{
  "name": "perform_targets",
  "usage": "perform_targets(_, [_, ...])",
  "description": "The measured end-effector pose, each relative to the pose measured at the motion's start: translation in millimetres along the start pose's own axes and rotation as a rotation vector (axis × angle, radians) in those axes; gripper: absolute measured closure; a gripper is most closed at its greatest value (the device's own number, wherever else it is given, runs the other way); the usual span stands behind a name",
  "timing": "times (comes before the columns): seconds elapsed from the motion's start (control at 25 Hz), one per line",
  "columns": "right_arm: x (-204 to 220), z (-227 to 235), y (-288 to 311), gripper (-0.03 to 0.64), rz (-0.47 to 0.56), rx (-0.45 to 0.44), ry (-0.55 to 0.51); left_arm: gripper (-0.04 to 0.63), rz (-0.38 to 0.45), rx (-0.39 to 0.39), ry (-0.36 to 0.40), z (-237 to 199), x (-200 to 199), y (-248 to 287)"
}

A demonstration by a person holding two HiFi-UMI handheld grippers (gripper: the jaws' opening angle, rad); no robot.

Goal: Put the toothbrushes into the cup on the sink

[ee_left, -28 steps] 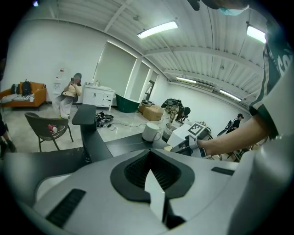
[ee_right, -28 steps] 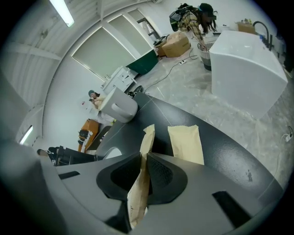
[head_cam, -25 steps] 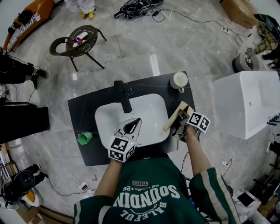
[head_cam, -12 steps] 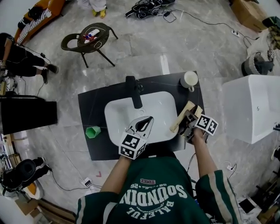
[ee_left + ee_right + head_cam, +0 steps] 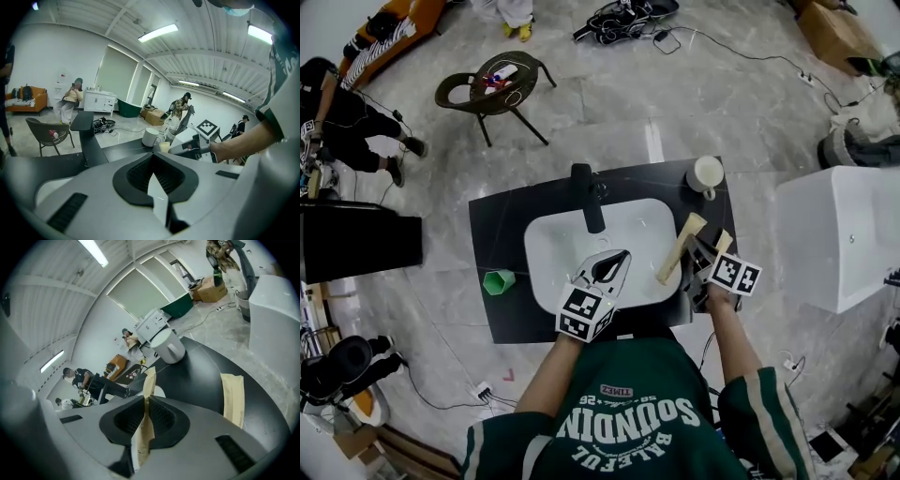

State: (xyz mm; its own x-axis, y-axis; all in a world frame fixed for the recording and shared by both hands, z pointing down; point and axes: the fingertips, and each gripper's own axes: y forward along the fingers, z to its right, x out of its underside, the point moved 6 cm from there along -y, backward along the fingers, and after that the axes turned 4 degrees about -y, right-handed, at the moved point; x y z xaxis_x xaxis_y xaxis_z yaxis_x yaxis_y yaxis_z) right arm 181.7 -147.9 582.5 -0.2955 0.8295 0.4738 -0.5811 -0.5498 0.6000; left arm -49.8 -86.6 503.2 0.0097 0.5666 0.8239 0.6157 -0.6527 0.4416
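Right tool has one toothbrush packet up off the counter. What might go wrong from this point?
1. The right tool, whose jaws have just been closing, pinches the flat toothbrush packet by a thin strip; it may swivel or slip into the basin.
2. The cup stands near the counter's back corner; a clumsy insertion might tip it.
3. The second packet lies near the counter's edge, close to the right tool; it might get swept off.

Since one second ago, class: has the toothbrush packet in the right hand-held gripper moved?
Yes. The toothbrush packet, gripped by the right hand-held gripper whose jaws just closed, has shifted left toward the white basin, away from the second packet.
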Motion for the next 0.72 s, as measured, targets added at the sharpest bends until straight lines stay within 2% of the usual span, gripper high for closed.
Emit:
perform_targets(0.56, [-27, -43, 11, 0.558, 0.031, -0.079, -0.326, 0.586, 0.019, -0.034, -0.007, 0, -8, 2])
perform_targets(0.72, [-36, -49, 15, 0.558, 0.024, -0.099, -0.376, 0.586, 0.038, -0.039, -0.009, 2, -16, 9])
